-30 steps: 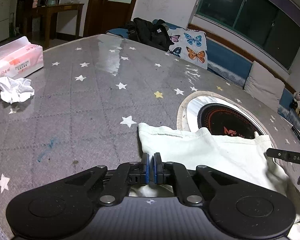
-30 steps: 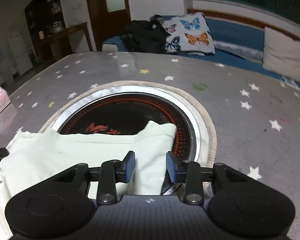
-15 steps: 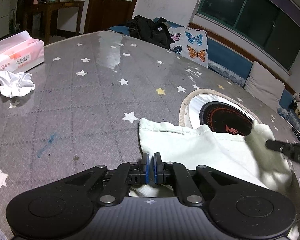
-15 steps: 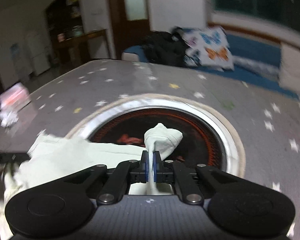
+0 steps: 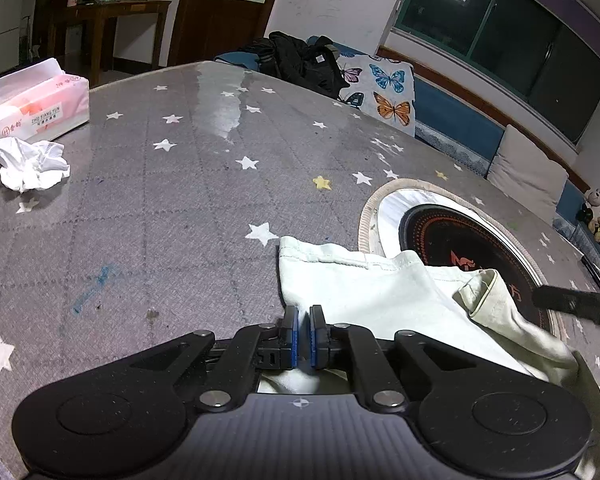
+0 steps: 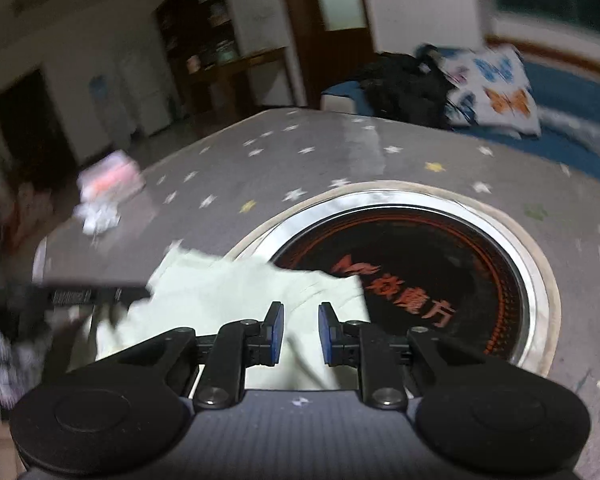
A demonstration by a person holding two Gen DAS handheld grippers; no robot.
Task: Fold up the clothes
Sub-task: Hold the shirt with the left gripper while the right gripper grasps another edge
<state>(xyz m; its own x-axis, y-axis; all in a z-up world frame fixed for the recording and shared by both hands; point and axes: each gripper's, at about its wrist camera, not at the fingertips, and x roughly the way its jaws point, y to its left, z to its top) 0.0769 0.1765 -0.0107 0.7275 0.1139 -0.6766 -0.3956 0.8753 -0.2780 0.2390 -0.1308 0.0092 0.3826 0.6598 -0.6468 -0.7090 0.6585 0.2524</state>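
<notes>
A pale cream garment lies on the grey star-patterned table, its right part reaching over the round cooker inset. My left gripper is shut on the garment's near left edge. A folded-over corner rests on top at the right, just by the other gripper's dark finger. In the blurred right wrist view my right gripper stands open just above the garment, with nothing pinched between its blue pads. The left gripper shows there as a dark bar at the left.
A round black cooker plate with a metal rim is set into the table at the right. A pink tissue box and a crumpled tissue lie at the far left. A bench with a butterfly cushion lies beyond.
The right gripper closed on the garment's right corner, carried it left over the cloth, then opened and let it go. The left gripper stayed shut on the near edge.
</notes>
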